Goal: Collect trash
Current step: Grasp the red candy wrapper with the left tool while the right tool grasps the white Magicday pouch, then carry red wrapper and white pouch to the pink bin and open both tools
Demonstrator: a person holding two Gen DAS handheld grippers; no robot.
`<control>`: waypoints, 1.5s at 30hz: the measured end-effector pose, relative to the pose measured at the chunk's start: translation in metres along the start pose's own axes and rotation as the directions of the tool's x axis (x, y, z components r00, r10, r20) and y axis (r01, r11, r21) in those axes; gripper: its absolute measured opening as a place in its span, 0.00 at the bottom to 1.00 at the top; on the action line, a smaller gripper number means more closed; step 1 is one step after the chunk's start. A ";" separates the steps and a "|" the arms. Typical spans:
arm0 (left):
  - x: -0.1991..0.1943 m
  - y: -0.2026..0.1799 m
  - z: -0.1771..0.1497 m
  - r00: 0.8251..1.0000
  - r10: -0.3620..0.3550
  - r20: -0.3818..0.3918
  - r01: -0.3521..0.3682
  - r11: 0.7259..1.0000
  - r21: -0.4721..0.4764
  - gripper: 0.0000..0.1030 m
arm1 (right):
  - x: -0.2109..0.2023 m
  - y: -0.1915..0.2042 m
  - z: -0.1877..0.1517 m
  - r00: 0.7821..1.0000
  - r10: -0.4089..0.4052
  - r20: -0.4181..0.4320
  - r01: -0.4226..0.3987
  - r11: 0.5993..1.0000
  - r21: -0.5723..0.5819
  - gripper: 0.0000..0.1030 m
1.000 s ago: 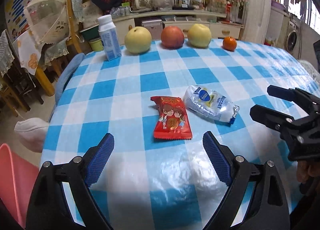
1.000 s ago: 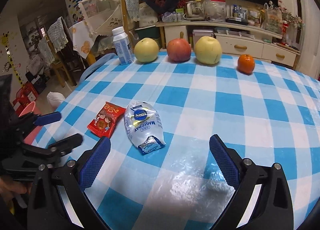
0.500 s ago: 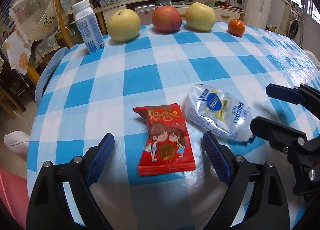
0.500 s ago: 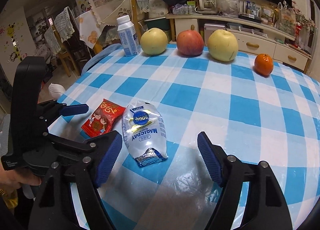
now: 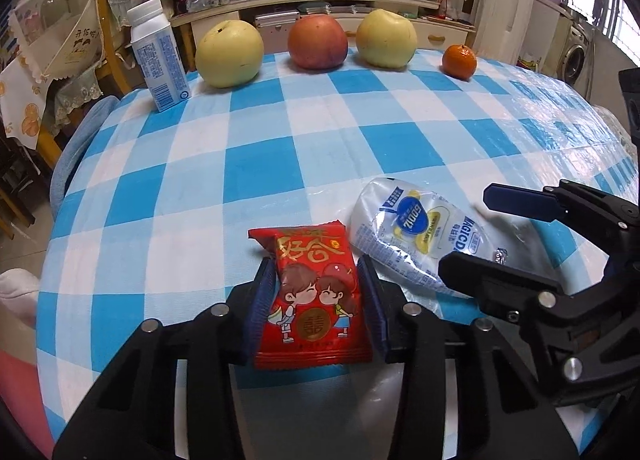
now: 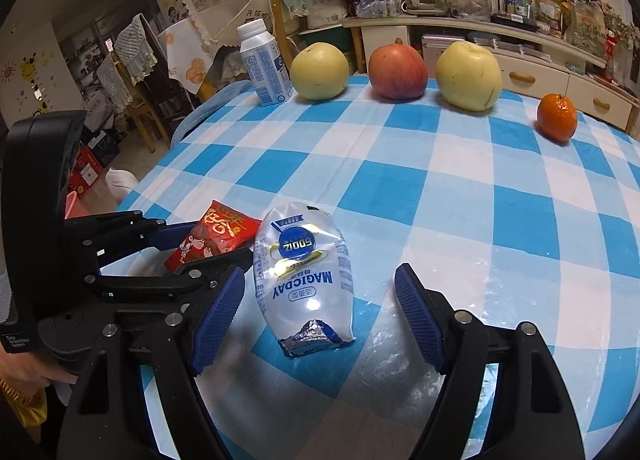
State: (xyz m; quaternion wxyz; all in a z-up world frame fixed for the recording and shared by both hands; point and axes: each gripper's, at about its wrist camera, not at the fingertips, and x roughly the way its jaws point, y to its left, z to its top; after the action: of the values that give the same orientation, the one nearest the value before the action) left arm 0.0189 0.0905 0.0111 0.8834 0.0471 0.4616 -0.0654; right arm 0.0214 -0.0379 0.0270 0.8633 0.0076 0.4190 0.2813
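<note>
Red snack wrapper [image 5: 310,302], lying on the checked table [image 5: 256,164] just left of the clear milk pouch [image 6: 306,276], sits pinched by the left gripper [image 5: 316,304]; the right gripper [image 6: 318,314], fingers spread, straddles the pouch and should close squarely before lifting.

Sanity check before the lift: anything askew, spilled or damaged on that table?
No spill or damage shows. The litter is the red snack wrapper, gripped in the left gripper, and the flattened clear pouch lying loose, not yet gripped, in the open right gripper. Fruit and milk bottle stand tidy.
</note>
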 end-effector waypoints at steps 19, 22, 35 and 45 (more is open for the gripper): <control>-0.035 0.022 -0.027 0.999 -0.009 0.046 0.013 0.997 -0.073 0.42 | 0.012 0.015 0.000 0.999 -0.020 -0.035 0.018 0.999 -0.037 0.80; -0.042 0.025 -0.033 0.999 -0.010 0.049 0.014 0.996 -0.084 0.42 | 0.013 0.018 0.000 0.998 -0.046 -0.037 0.044 0.998 -0.051 0.79; -0.069 0.049 -0.064 0.998 0.010 0.062 0.000 0.987 -0.158 0.42 | 0.020 0.034 -0.002 0.988 -0.146 -0.053 0.137 0.980 -0.146 0.58; -0.099 0.073 -0.082 0.994 0.057 0.096 -0.039 0.982 -0.186 0.42 | 0.009 0.038 -0.006 0.983 -0.185 -0.005 0.183 0.974 -0.137 0.58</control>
State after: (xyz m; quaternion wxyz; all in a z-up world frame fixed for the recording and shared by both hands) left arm -0.0918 0.1810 0.0474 0.9076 -0.0271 0.4190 -0.0033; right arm 0.0033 -0.0033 0.0261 0.8803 -0.0928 0.4054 0.2282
